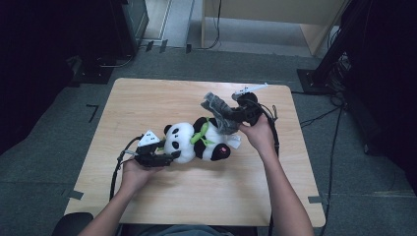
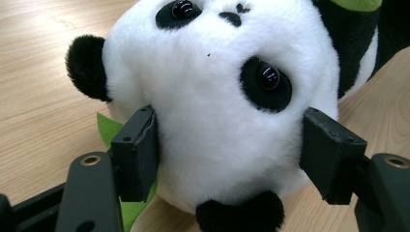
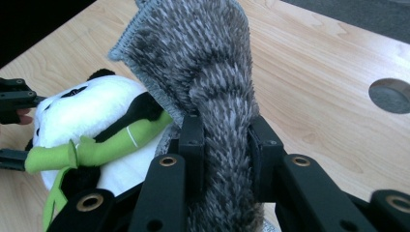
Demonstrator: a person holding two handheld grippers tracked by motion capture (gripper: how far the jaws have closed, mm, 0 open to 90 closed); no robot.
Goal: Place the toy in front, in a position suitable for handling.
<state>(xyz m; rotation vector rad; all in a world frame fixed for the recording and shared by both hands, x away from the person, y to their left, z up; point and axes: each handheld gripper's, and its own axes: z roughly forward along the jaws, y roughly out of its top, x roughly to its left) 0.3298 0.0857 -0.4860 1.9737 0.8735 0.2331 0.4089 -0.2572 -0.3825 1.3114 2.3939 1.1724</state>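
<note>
A plush panda (image 1: 196, 141) is lying near the middle of the wooden tabletop (image 1: 147, 98), its round white head pointing toward the left edge and its black-and-white body stretching toward the right edge. The head is showing black ears, black eye patches with glossy eyes and a small black nose; a green stalk-like piece is crossing its chest, and a green leaf is peeking out under its cheek in the left gripper view. A grey furry cloth (image 1: 219, 110) with a stitched hem is rising from the panda's body toward the far edge of the tabletop.

The left gripper (image 1: 164, 158) is holding the panda's head, its fingers (image 2: 138, 152) pressing into the white fur on both sides. The right gripper (image 1: 235, 118) is pinching the grey cloth, which is bunching up between its fingers (image 3: 192, 145) in the right gripper view.

The panda's lower legs are sitting partly under the cloth and the right hand (image 1: 258, 133), so their pose is hard to make out. The left gripper view is cutting off the top of the head and most of the body. A round hole (image 3: 390, 95) is showing in the tabletop at the right of the right gripper view.
</note>
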